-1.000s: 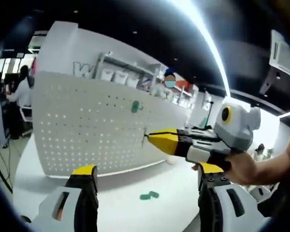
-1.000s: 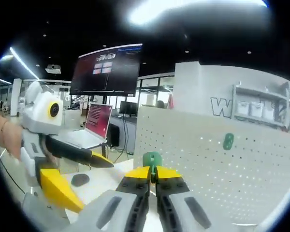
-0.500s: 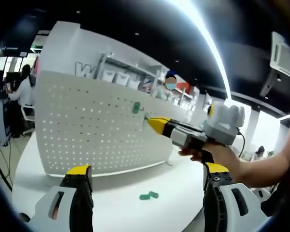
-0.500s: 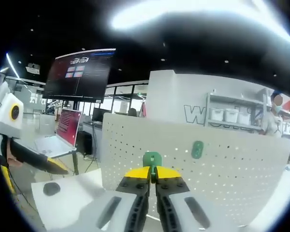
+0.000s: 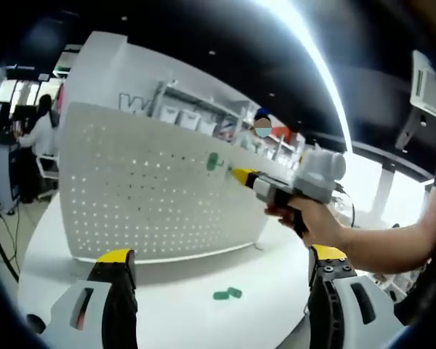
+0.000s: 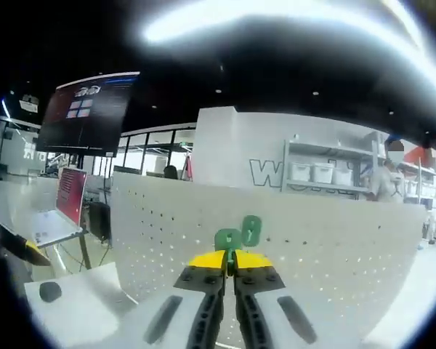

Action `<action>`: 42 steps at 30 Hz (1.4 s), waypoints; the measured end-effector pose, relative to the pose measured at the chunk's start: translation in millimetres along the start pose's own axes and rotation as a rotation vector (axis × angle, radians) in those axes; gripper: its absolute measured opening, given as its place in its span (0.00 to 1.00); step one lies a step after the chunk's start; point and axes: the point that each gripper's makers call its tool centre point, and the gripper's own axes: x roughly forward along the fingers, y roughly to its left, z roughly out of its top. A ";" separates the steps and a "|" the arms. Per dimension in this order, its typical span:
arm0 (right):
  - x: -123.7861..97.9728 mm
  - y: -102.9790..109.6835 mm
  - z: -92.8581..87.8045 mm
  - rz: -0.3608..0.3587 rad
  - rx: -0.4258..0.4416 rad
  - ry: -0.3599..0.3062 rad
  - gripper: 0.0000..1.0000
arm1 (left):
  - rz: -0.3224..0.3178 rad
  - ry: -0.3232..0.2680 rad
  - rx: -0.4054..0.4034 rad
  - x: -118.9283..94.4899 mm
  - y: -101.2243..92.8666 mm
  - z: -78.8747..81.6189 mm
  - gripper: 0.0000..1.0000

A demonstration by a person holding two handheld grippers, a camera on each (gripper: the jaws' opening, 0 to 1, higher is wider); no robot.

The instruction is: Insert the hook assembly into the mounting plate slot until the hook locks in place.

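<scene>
White table [image 5: 182, 305], pegboard [image 5: 145, 189] upright; right tongs [image 6: 229, 256] clenching green hook [image 6: 228, 239]; left tongs [image 5: 221, 258] released.

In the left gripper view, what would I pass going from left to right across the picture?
Person at a desk → white pegboard → green hook on the board → right gripper → hand holding it.

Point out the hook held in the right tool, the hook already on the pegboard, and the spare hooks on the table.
Held hook [image 6: 228, 239], right gripper view, its green head above the tool tips.
Mounted hook [image 6: 251, 230], right gripper view, its green body.
Spare hooks [image 5: 227, 294], left gripper view, the pair's middle.
</scene>
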 end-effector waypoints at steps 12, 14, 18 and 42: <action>16.7 -31.5 -0.3 -0.072 -0.005 -0.016 0.00 | 0.014 0.006 -0.007 -1.8 6.6 -0.6 0.99; 20.5 -35.8 0.2 -0.081 -0.003 -0.019 0.00 | 0.017 0.009 -0.007 -2.1 7.3 -1.6 0.99; 27.2 -44.9 2.9 -0.103 0.004 -0.030 0.00 | 0.020 0.013 -0.012 -2.3 8.6 -2.7 0.99; 48.2 -61.2 -0.7 -0.155 0.017 -0.038 0.00 | 0.035 0.016 -0.030 1.1 19.6 -3.1 0.97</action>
